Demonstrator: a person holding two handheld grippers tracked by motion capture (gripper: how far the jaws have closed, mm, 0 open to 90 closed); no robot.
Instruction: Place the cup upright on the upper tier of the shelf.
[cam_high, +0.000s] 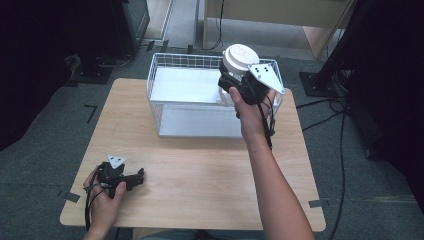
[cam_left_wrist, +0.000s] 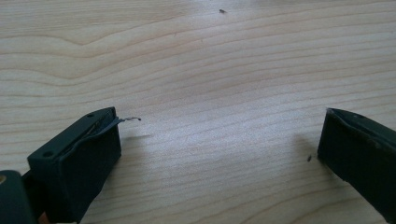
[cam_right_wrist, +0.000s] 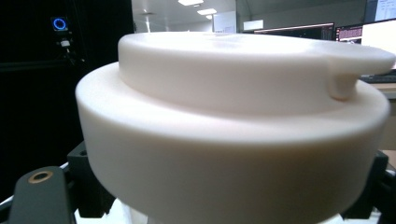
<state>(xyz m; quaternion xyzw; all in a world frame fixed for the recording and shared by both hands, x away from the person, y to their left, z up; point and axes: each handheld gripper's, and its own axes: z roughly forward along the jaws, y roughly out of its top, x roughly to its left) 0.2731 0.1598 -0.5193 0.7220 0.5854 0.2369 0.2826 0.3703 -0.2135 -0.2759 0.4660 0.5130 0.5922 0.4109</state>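
Observation:
A white round container with a stepped lid (cam_high: 240, 56) hangs over the right end of a white wire basket (cam_high: 152, 82). My right gripper (cam_high: 228, 83) is shut on the container's body just below the lid. In the right gripper view the lid (cam_right_wrist: 233, 116) looms very close, and black fingers (cam_right_wrist: 86, 179) press in at both sides. My left gripper (cam_high: 136, 178) lies on the wooden table (cam_high: 200, 165) near its front left corner, held by a hand. Its jaws stand wide apart over bare wood, and the left gripper (cam_left_wrist: 219, 144) holds nothing.
The basket stands at the table's far middle, with a white flat liner (cam_high: 185, 85) inside. Cables (cam_high: 340, 120) run over the grey floor to the right. A pale wooden desk (cam_high: 280, 15) and black stands are behind the table.

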